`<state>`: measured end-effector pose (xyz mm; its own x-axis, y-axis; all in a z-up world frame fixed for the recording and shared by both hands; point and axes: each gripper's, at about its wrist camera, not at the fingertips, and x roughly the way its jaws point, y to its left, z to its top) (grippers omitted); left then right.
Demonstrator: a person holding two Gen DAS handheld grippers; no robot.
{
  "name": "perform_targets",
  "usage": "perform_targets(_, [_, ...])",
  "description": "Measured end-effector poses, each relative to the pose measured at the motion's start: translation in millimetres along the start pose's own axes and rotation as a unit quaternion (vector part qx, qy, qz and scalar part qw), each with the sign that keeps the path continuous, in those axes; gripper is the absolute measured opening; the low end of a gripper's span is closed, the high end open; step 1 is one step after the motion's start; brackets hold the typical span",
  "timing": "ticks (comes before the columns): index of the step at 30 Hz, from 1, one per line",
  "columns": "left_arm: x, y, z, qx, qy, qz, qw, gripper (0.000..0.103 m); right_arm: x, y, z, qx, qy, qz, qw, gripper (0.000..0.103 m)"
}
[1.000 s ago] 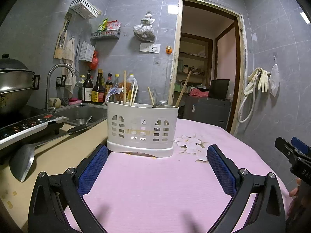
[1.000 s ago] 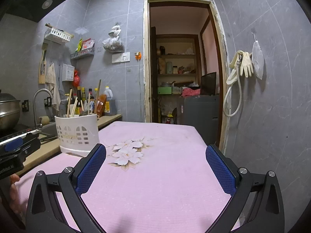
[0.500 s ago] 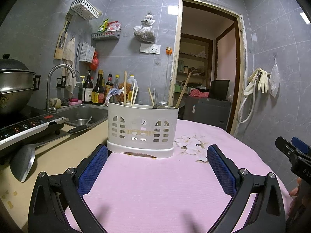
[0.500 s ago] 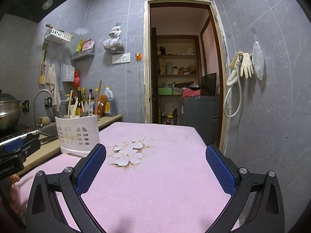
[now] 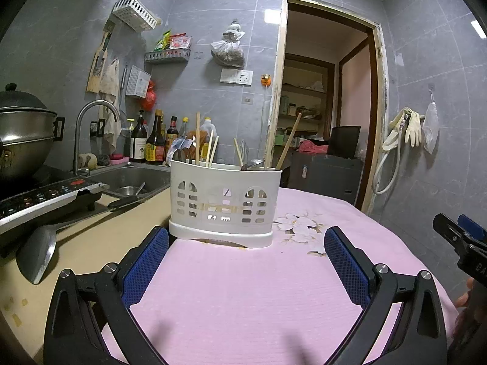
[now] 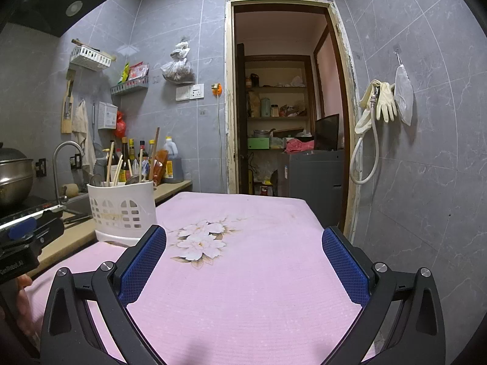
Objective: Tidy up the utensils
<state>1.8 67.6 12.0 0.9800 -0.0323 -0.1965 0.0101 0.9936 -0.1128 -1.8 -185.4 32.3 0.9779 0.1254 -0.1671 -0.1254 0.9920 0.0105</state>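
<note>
White utensil caddy (image 5: 224, 205) with chopsticks (image 5: 197, 138) and spoons stands upright on pink-clothed desk (image 5: 243, 289), straight ahead of left hand-held gripper (image 5: 246, 249), wide open, empty. Right hand-held gripper (image 6: 243, 248) also wide open, empty; caddy lies ahead to its left.

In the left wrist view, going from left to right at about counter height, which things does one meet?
Steel pot → faucet → sauce bottles → white utensil holder → flower print on the pink cloth → right gripper at the edge.
</note>
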Motion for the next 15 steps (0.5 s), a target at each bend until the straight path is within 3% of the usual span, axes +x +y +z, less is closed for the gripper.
perform_targets(15, [-1.1,-1.1,0.1,0.0,-0.001,0.001,1.0,0.1,0.0,-0.3,-0.1,0.0,0.0,0.0,1.0,0.103])
